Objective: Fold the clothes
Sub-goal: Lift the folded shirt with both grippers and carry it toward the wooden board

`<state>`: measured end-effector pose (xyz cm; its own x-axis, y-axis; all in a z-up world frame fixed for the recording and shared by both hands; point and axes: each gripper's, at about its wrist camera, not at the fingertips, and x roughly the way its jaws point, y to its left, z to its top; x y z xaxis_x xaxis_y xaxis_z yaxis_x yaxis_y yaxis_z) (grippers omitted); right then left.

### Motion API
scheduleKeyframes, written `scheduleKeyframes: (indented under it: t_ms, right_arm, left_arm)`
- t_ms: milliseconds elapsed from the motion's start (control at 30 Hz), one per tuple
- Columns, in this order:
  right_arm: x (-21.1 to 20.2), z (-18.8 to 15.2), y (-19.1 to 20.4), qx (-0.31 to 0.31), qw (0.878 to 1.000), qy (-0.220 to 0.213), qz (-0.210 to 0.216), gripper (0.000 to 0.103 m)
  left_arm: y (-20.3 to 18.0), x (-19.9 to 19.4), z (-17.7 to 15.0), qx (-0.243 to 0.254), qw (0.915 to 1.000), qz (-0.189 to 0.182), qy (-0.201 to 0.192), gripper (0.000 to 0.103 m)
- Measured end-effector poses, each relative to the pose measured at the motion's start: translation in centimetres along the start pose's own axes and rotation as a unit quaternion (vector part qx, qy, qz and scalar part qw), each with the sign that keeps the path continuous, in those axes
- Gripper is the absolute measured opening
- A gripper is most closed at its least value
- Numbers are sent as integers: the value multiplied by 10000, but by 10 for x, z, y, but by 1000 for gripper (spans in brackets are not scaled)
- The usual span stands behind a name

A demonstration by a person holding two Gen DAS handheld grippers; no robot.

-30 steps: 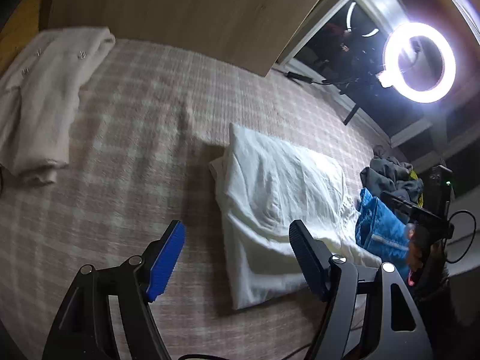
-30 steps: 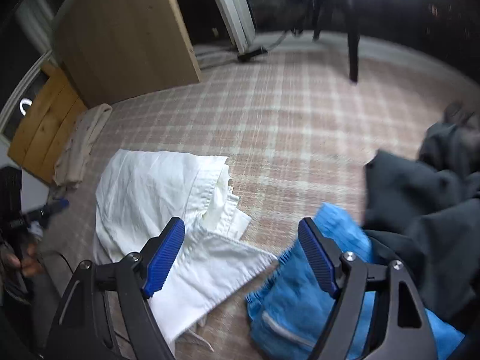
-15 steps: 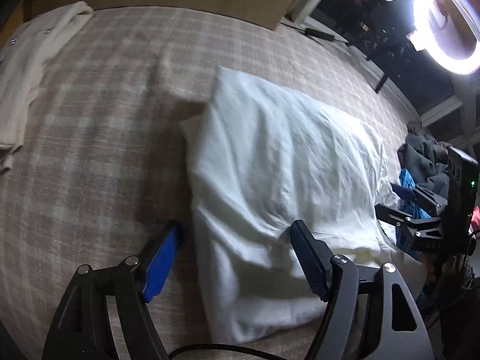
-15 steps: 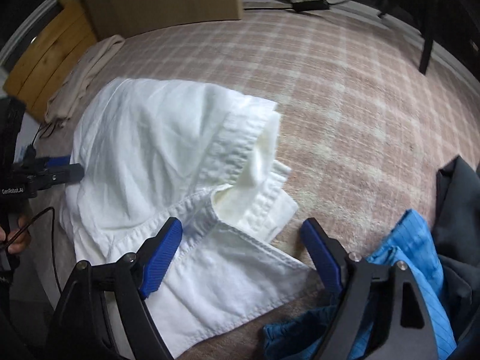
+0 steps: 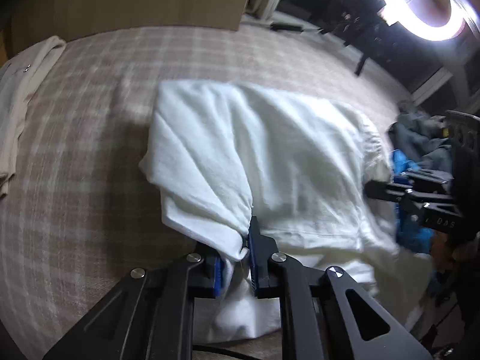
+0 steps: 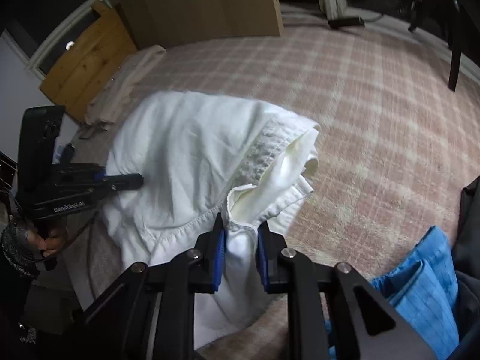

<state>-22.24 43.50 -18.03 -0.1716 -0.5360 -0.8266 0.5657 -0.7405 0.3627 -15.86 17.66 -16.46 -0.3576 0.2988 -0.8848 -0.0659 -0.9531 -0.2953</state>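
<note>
Where half a second ago both my claws stood wide over the white shirt (image 5: 270, 150), they are now closing on it: my left claw (image 5: 235, 258) pinches a bunched edge at the near side, and my right claw (image 6: 240, 246) bites the fabric just below the collar (image 6: 264, 153). The shirt lies rumpled on the checked bedspread (image 6: 375, 105), beside the blue garment (image 6: 420, 285). The picture is blurred, so how many layers I have caught is unclear. With both ends held, I judge the lift and fold can begin.

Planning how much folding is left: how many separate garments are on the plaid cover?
4: white garment pinched by both grippers, beige one by the wooden board, blue one and dark grey one together; more may be hidden.
</note>
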Motion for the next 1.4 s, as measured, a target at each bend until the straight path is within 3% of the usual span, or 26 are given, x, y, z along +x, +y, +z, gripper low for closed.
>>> scheduleKeyframes:
  t_ms: [233, 433, 600, 867, 1033, 1200, 1267, 1333, 1400]
  right_arm:
    - [-48, 2, 33, 363, 9978, -547, 26, 17]
    - [-54, 51, 94, 501, 9935, -1019, -89, 17]
    - [-32, 95, 170, 303, 9912, -1286, -45, 17]
    - [63, 198, 279, 12, 9904, -1369, 207, 17]
    - [130, 252, 315, -78, 9927, -1194, 173, 17]
    - [192, 285, 309, -24, 9965, -831, 41, 17]
    - [220, 291, 296, 4, 9982, -600, -36, 17]
    - [244, 294, 289, -74, 9995, -256, -176, 27]
    - [251, 289, 279, -107, 9997, -70, -193, 31]
  left_arm:
    - [14, -53, 15, 281, 9971, -536, -464, 12]
    - [68, -111, 29, 493, 9936, -682, -749, 12]
    - [138, -166, 41, 748, 9913, -323, -1036, 12]
    - [280, -228, 74, 670, 9889, 545, -1206, 12]
    - [354, -210, 104, 373, 9895, 869, -1091, 12]
    - [402, -163, 119, 213, 9923, 871, -852, 12]
    - [419, -137, 122, 97, 9935, 945, -628, 21]
    - [438, -118, 121, -231, 9944, 942, -415, 34]
    - [442, -130, 116, -368, 9931, 972, -549, 39]
